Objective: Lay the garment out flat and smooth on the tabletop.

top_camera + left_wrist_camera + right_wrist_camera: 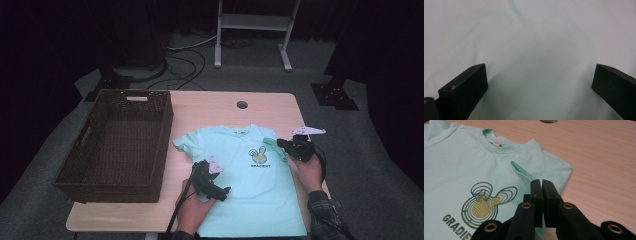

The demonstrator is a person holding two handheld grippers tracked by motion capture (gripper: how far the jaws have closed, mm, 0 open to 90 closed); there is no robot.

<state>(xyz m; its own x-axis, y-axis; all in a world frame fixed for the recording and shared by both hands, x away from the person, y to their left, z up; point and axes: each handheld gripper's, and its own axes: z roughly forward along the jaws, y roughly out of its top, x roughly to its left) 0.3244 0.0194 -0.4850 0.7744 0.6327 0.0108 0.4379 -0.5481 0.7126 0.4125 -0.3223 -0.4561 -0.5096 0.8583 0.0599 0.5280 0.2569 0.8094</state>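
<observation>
A mint-green t-shirt point(245, 175) with a round printed logo point(259, 157) lies flat, face up, on the wooden table point(210, 107). My left gripper point(215, 187) hovers over the shirt's left side. In the left gripper view its jaws stand wide apart point(540, 82) with only plain green cloth point(529, 37) below them. My right gripper point(282, 144) is at the shirt's right sleeve point(272, 142). In the right gripper view it is shut point(541, 182) on a raised fold of that sleeve point(524, 173), next to the logo point(484, 205).
A dark wicker basket point(132, 92) stands on the table's left part, beside the shirt. A round cable hole point(242, 105) sits near the table's far edge. Bare wood point(599, 157) lies right of the sleeve. The shirt's hem reaches the front edge.
</observation>
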